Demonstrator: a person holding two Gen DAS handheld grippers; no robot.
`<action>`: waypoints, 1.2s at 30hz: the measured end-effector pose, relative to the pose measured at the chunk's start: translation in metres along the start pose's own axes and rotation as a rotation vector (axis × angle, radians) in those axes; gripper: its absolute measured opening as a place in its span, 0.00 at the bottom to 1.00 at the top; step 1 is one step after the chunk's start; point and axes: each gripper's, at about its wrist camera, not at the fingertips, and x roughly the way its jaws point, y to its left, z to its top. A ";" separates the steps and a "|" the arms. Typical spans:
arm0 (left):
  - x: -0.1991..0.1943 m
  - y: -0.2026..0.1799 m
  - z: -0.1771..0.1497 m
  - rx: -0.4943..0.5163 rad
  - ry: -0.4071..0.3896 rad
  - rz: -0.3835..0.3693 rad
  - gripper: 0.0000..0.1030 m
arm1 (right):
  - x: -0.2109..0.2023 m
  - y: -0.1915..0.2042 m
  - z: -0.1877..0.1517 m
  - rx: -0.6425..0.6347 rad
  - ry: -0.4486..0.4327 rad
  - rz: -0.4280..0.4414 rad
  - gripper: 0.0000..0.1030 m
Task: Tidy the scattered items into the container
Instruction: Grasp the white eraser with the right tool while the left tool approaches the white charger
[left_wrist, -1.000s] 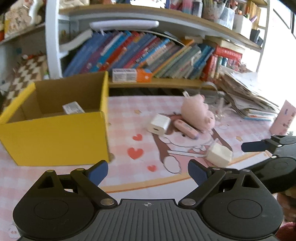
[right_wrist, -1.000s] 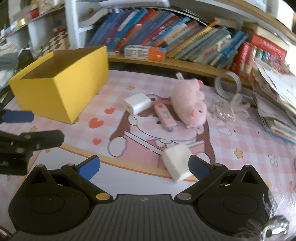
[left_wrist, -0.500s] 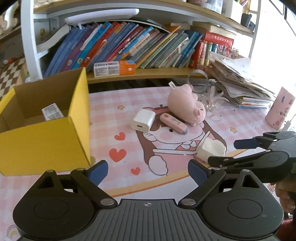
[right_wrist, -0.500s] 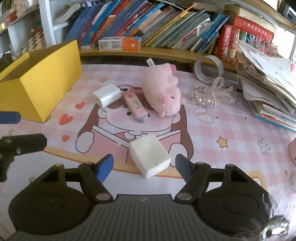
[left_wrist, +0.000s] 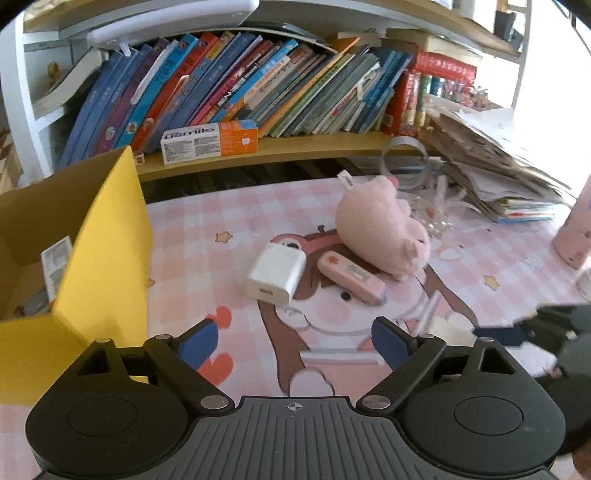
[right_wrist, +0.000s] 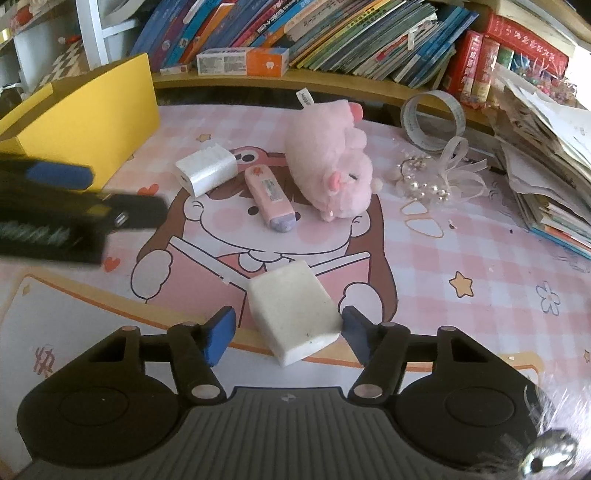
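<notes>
left wrist: low, faces shelf | right wrist: same | shared: plush pig (left_wrist: 380, 225) (right_wrist: 332, 162)

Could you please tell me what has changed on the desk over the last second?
The right gripper has closed in around the white eraser block, jaws narrowed but not visibly clamped. The left gripper swung from the yellow box toward the white charger, open and empty. Charger, pink eraser and pig plush stayed put.

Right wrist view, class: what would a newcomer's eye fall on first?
Likely the fluffy pink plush pig lying mid-mat, with a pink capped stick and white plastic charger cube beside it. Nearer, a white rectangular eraser block sits between the open right gripper fingers; a yellow cardboard box stands left.
</notes>
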 end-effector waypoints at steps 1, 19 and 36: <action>0.006 0.000 0.003 0.000 0.001 0.004 0.88 | 0.002 -0.001 0.001 0.000 0.004 0.002 0.58; 0.085 0.000 0.028 0.013 0.036 0.046 0.80 | 0.017 -0.010 0.007 0.025 0.025 0.049 0.53; 0.097 0.001 0.027 0.037 0.039 0.039 0.49 | 0.017 -0.008 0.006 0.007 0.020 0.039 0.51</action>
